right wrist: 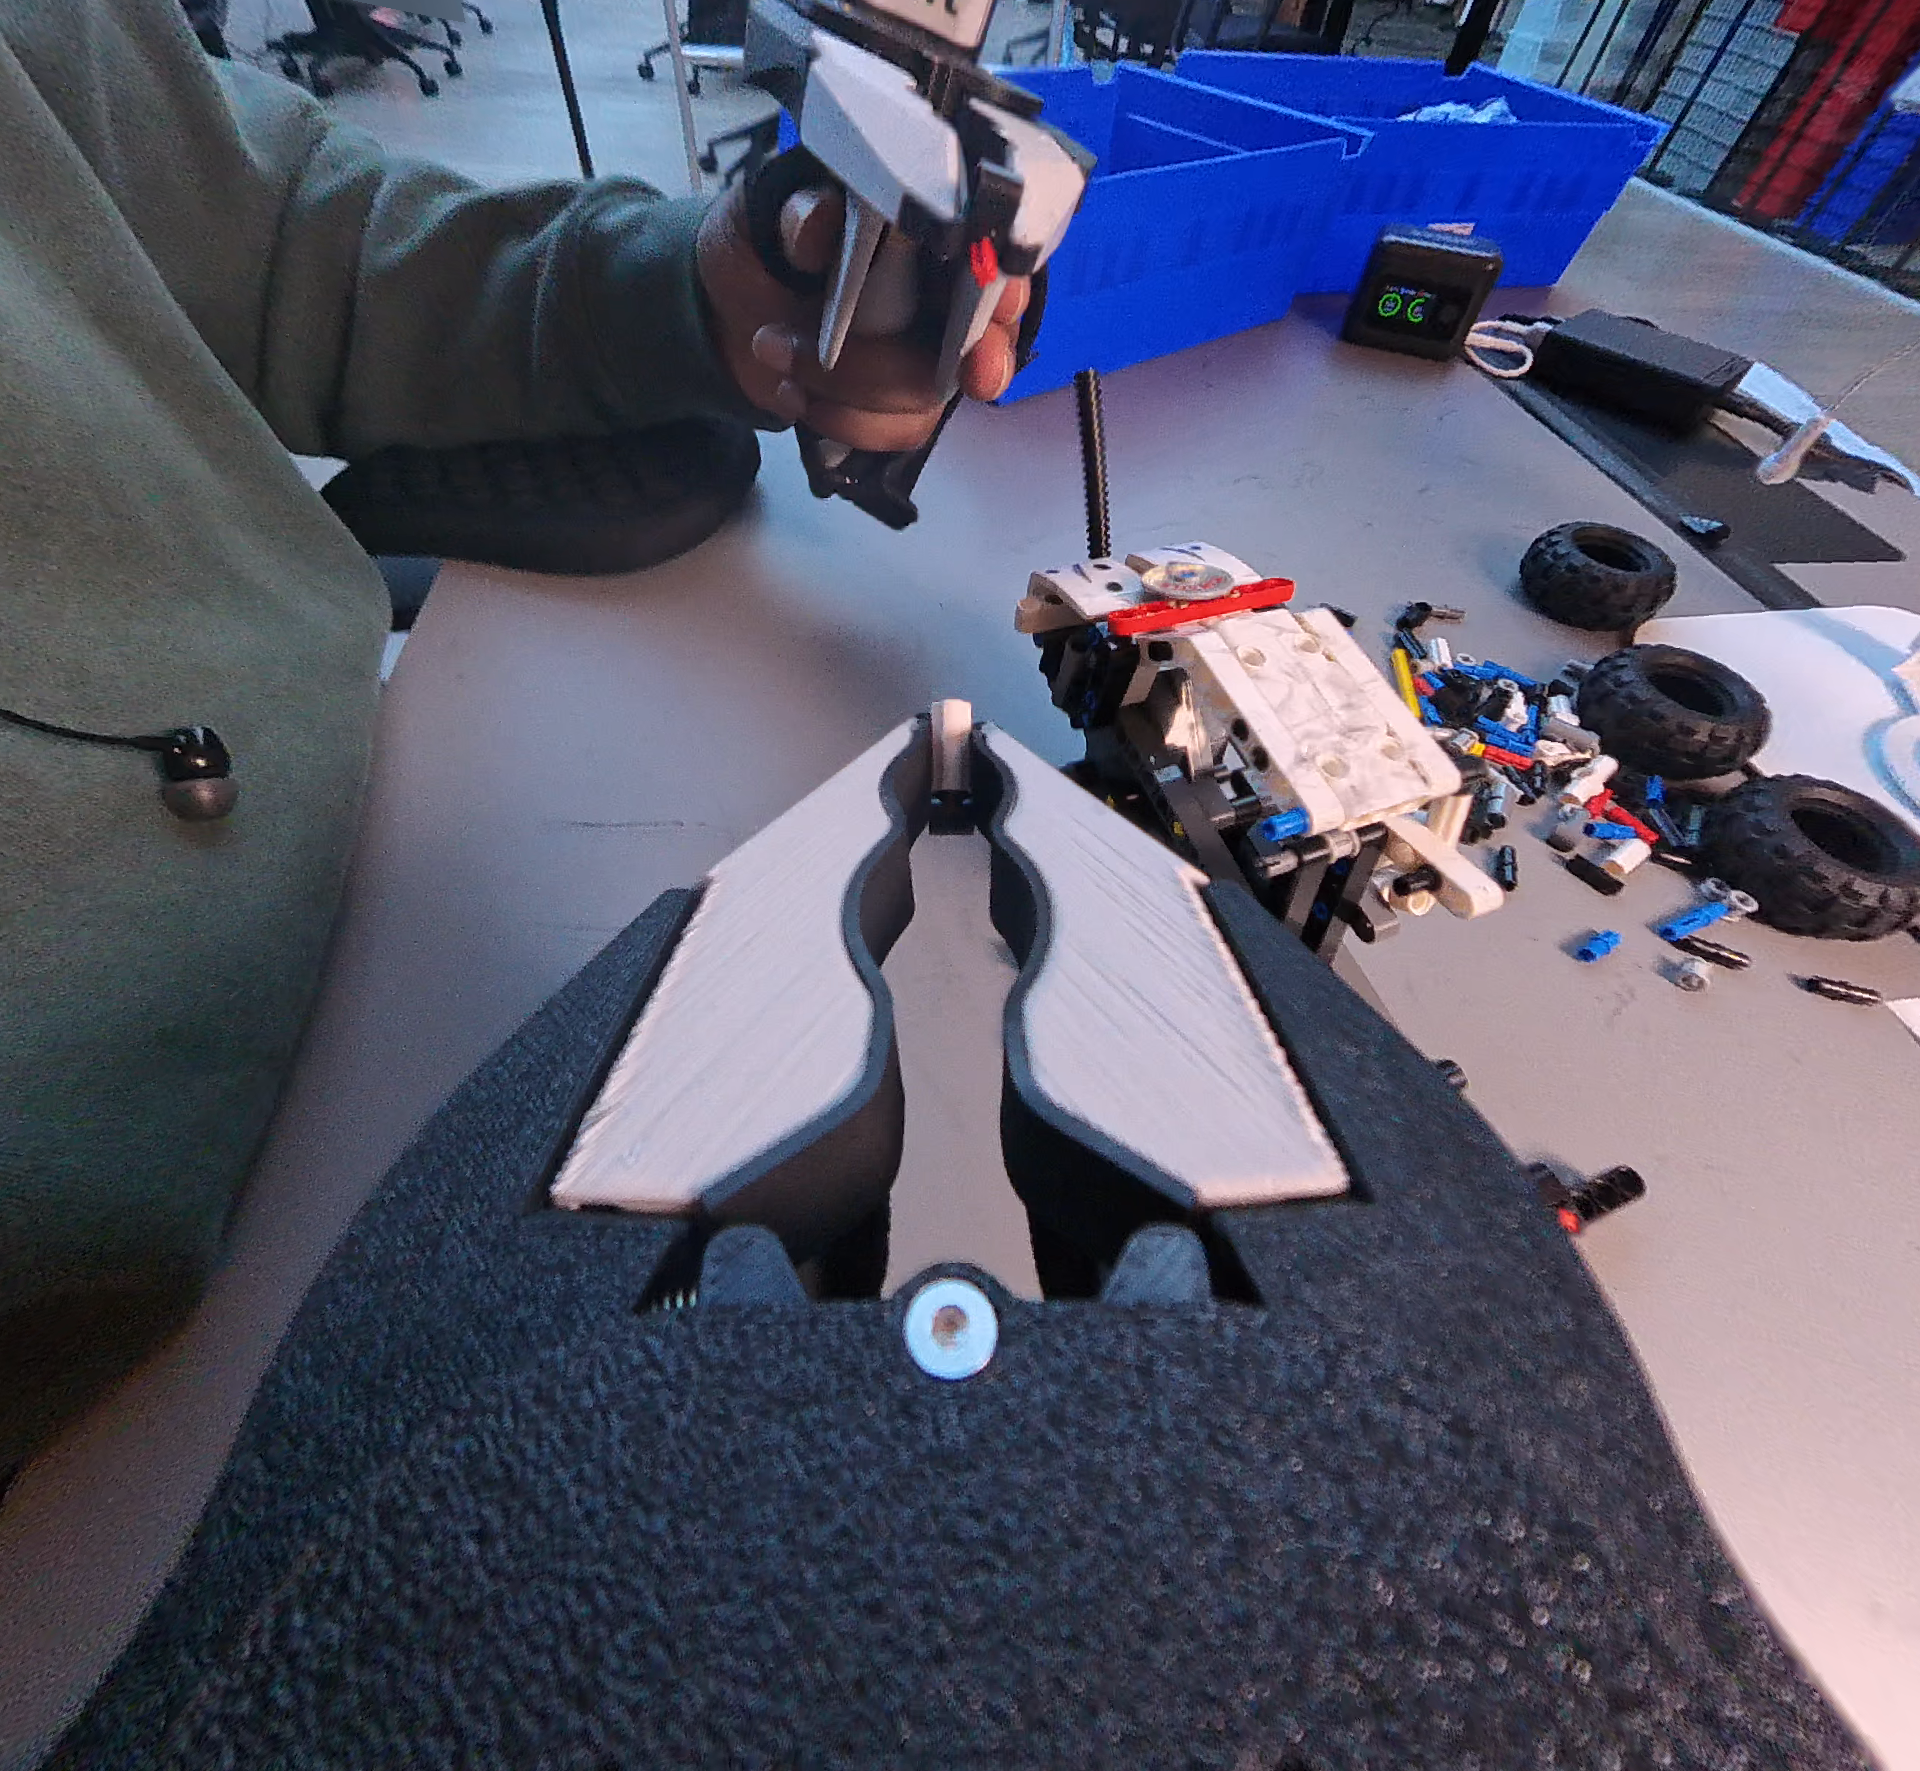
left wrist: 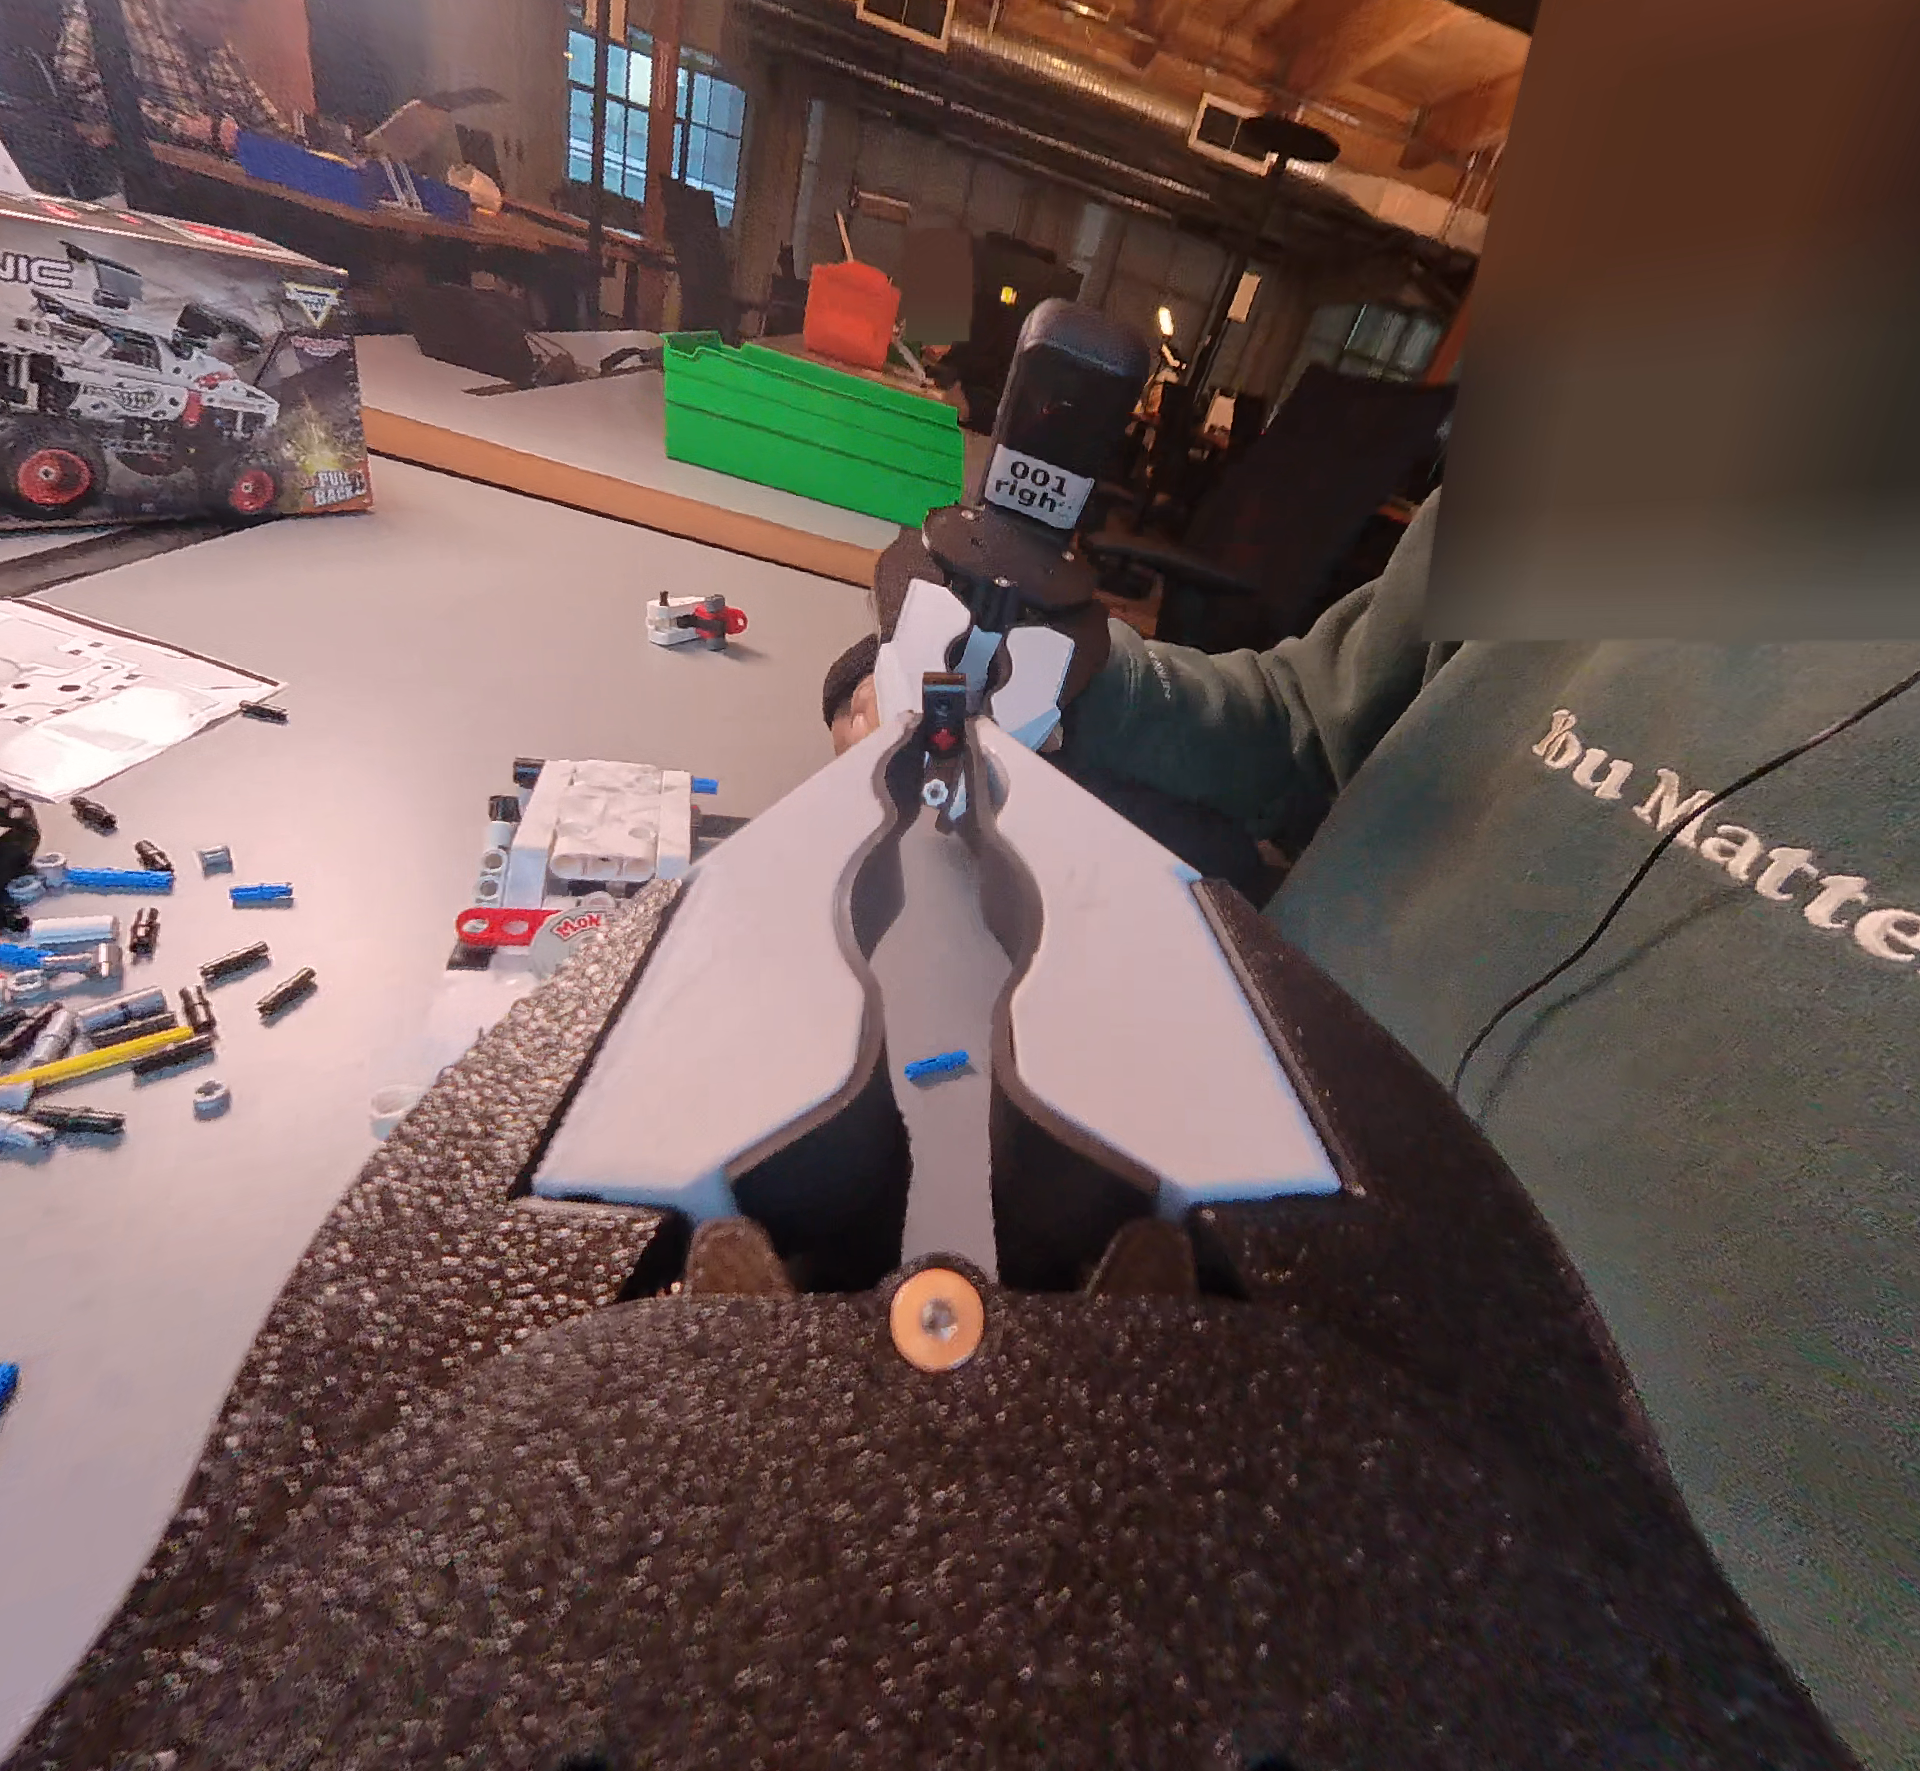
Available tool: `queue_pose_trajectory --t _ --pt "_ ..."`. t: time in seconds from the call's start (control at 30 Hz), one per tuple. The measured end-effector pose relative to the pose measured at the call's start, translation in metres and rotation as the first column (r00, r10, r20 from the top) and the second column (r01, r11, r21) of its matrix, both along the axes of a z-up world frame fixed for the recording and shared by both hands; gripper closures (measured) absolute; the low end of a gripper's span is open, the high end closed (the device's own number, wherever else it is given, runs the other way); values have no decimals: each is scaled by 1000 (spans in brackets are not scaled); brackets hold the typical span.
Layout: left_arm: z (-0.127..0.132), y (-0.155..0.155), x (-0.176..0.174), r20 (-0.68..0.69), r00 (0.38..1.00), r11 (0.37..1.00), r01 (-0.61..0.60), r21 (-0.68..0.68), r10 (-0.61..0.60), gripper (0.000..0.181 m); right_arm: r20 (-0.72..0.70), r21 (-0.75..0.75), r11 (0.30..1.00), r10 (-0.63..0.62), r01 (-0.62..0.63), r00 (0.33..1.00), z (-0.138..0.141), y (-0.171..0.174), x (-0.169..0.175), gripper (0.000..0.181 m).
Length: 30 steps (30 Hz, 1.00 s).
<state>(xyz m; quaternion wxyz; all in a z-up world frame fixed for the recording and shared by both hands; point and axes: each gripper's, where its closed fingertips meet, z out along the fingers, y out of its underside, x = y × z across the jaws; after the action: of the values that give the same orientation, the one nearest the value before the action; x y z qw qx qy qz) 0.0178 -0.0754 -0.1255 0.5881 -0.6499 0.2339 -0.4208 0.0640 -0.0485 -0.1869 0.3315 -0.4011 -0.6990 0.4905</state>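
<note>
My left gripper [left wrist: 940, 729] is shut on a small black piece with a red part [left wrist: 940, 734], held up above the grey table [left wrist: 499, 578]. My right gripper [right wrist: 951, 739] is shut on a small white piece with a black pin [right wrist: 951, 760]. The two grippers face each other tip to tip; the right gripper [left wrist: 977, 672] shows just beyond the left tips, and the left gripper [right wrist: 977, 246] shows in a hand farther off with the red part [right wrist: 982, 261]. A partly built white, black and red model truck [right wrist: 1247, 713] stands on the table below, also in the left wrist view [left wrist: 608, 828].
Loose small parts [left wrist: 125, 973] and three black tyres [right wrist: 1673, 708] lie beside the model. The kit box [left wrist: 177, 381], a booklet [left wrist: 94, 693], a small white-red subassembly [left wrist: 691, 622], a green bin [left wrist: 810, 433], blue bins [right wrist: 1299, 163] and a small screen device [right wrist: 1418, 298] stand around. A person's torso is close. Spacing between my two grippers at the tips: around 9 centimeters.
</note>
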Motion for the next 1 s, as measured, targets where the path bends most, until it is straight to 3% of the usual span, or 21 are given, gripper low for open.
queue_pose_trajectory --t 0.1,0.2,0.43,0.57,0.67,0.83,0.9,1.0 --pt "-3 1 1 32 999 1000 4 -19 -3 175 122 123 992 12 -27 992 -30 -2 4 175" --pt "-10 1 8 48 998 999 29 -45 -27 175 115 160 986 20 -38 993 -34 -7 3 175" --pt "-40 1 29 -16 998 989 66 -130 -69 174 -134 242 966 -62 93 989 0 7 -7 175" --pt "-52 0 36 -65 995 983 69 -169 -81 174 -290 380 897 -113 223 950 16 19 -12 176" --pt "-74 1 42 -181 980 971 38 -237 -83 170 -290 406 891 -86 204 953 13 13 -12 176" --pt "-120 2 43 -460 885 953 -71 -293 -76 166 -247 411 897 -66 166 967 3 8 -13 175" --pt "-116 2 46 -432 899 957 -58 -286 -75 159 -228 431 889 -61 157 972 -3 7 -14 175" --pt "-93 6 44 -259 965 949 -39 -312 -46 152 -213 474 869 -47 145 976 -8 3 -15 175"
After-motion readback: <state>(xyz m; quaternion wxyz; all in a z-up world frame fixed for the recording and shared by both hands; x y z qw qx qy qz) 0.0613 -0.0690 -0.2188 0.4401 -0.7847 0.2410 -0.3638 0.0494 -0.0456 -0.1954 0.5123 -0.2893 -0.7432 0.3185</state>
